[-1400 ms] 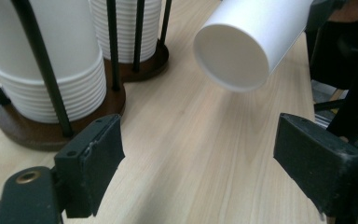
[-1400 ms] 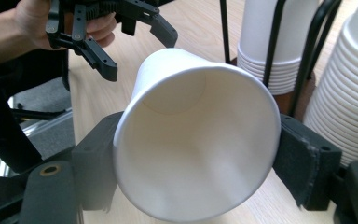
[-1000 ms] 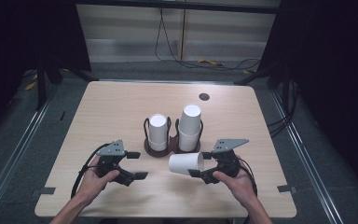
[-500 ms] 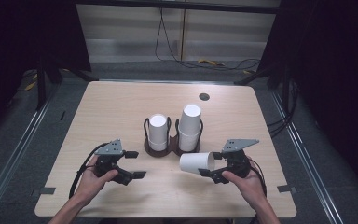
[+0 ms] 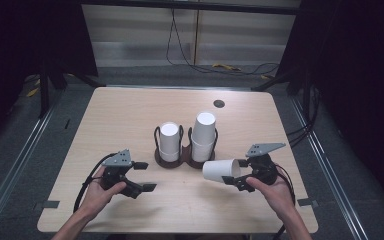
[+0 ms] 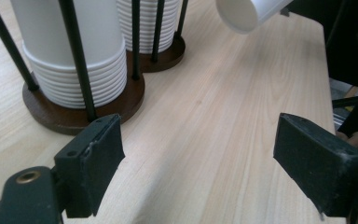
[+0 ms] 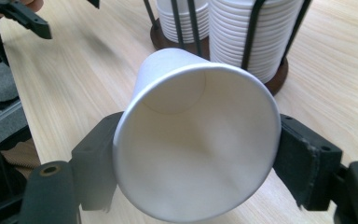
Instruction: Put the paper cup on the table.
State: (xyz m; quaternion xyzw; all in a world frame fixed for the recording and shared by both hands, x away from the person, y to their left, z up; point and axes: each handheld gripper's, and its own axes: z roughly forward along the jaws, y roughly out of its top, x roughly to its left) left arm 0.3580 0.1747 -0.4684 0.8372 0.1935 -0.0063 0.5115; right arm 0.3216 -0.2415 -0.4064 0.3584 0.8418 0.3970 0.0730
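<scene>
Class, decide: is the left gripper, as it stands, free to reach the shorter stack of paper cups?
Probably yes. The left gripper is open, holds nothing, and bare table lies between it and the shorter stack of paper cups.

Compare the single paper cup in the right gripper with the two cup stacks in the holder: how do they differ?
The single cup lies on its side, clamped at the rim end between the jaws of the right gripper; the taller stack and the shorter stack stand base-up. The single cup is held above the table; the stacks sit nested inside the wire holder. All are plain white paper cups.
</scene>
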